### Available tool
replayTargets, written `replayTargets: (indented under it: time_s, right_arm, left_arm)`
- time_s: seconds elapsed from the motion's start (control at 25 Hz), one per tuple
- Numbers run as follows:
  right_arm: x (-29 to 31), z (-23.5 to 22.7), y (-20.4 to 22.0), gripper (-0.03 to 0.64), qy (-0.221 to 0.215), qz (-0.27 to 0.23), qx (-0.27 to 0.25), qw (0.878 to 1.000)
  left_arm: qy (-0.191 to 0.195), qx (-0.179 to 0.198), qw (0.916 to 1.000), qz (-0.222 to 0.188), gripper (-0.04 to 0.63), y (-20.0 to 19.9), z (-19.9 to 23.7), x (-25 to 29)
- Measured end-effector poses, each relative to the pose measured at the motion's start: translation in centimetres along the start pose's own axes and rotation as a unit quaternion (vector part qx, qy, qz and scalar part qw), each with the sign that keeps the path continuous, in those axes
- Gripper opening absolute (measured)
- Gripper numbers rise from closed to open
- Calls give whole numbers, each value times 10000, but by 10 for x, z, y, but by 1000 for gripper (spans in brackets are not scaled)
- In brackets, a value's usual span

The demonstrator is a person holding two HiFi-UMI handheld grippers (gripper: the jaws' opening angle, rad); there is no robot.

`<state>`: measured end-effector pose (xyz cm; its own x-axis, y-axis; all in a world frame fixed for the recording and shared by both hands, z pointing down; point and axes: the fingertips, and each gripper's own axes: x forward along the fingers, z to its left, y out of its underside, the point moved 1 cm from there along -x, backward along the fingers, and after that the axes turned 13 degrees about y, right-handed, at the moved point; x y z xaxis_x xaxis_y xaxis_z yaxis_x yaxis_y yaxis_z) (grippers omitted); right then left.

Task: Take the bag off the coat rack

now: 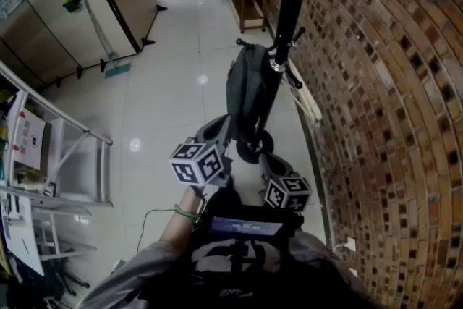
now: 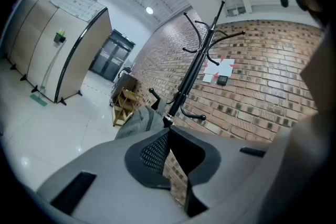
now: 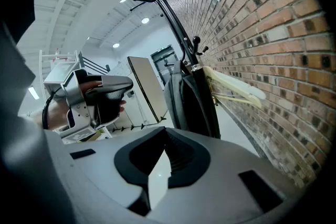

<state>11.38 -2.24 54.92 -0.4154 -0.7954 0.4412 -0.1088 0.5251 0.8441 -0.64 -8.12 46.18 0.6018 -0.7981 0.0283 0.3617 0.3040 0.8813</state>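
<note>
Brick wall (image 1: 391, 119) is running down the right of the head view, with pale tiled floor (image 1: 166, 98) filling the left. Black coat rack (image 1: 291, 3) is standing at centre, close to the wall. Grey bag (image 1: 247, 94) is hanging from a lower hook on the rack, just left of the pole. Its long axis is lying along the pole, with its top toward the hook at frame centre and its bottom pointing down at the round base (image 1: 253, 148).

Only the head view is showing that base. Only the left gripper view is showing the rack's upper hooks (image 2: 202, 50) and the papers (image 2: 218, 68) on the wall. Only the right gripper view is showing pale hangers (image 3: 233, 89) against the brick, and a hand (image 3: 55, 107) gripping the other tool.

Left tool (image 2: 168, 132) is sitting short of the bag, jaws pressed together, pinching nothing. Right tool (image 3: 165, 132) is also sitting short of the bag, its tips likewise meeting with nothing between them.
</note>
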Motion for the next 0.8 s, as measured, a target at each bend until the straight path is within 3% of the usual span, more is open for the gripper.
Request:
replayTargets:
  time_s: [0.2, 0.36, 0.6, 0.72, 0.8]
  right_arm:
    - [36, 21, -21, 5, 51, 18, 32, 10000]
    - [62, 30, -36, 5, 247, 3, 106, 9996]
    - [96, 29, -50, 5, 620, -56, 217, 9978]
    - [104, 25, -53, 5, 879, -49, 301, 9957]
    - [105, 21, -55, 5, 1041, -47, 362, 9939]
  left_arm:
    - [211, 6, 9995, -237, 3, -47, 31, 23]
    - [643, -64, 9978, 124, 3, -61, 50, 56]
    - [1295, 246, 9875, 859, 3, -66, 64, 103]
    - [1546, 86, 9826, 1025, 3, -68, 71, 120]
    - [1780, -112, 9768, 1185, 92, -68, 72, 130]
